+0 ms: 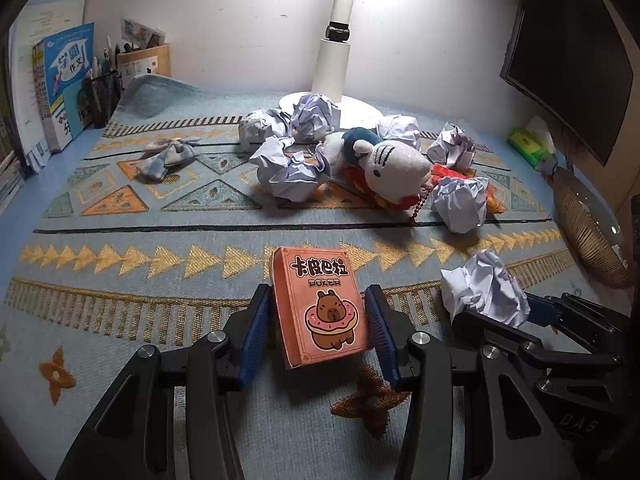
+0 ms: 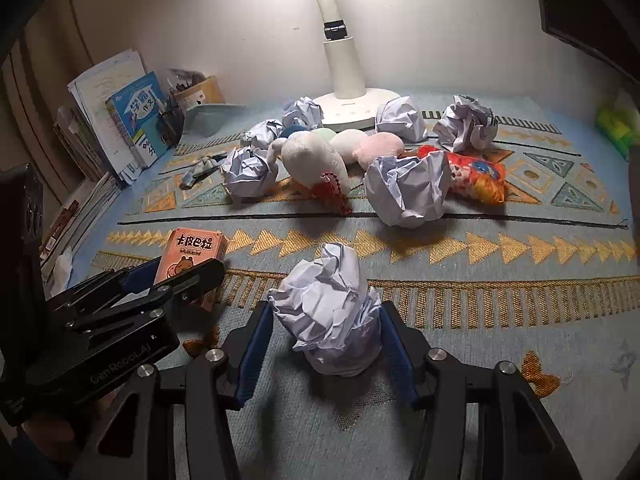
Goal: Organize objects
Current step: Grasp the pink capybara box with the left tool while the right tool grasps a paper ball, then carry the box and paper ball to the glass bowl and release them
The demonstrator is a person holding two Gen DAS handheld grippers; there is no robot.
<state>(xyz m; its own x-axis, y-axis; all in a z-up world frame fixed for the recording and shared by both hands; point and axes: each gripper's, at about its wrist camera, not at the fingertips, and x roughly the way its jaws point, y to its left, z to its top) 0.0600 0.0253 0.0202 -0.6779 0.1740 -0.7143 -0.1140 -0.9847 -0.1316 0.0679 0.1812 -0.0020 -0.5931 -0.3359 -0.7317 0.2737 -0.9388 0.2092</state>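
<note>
An orange playing-card box (image 1: 320, 312) with a capybara drawing sits tilted between the blue pads of my left gripper (image 1: 318, 292), which is shut on its two long sides. In the right wrist view the same box (image 2: 196, 246) sticks up out of the left gripper (image 2: 172, 274). My right gripper (image 2: 325, 308) is shut on a crumpled white paper ball (image 2: 328, 320), with a shadow on the mat beneath it. From the left wrist view this ball (image 1: 480, 284) and the right gripper (image 1: 504, 312) are just to the right of the box.
Further back on the patterned mat (image 1: 120, 248) lie several more paper balls (image 2: 404, 188), a white plush toy (image 1: 396, 168), a snack bag (image 2: 476, 176) and a cloth bow (image 1: 168, 156). A lamp base (image 2: 352, 108) stands behind them. Books (image 1: 64, 80) line the left; a woven basket (image 1: 588, 232) sits on the right.
</note>
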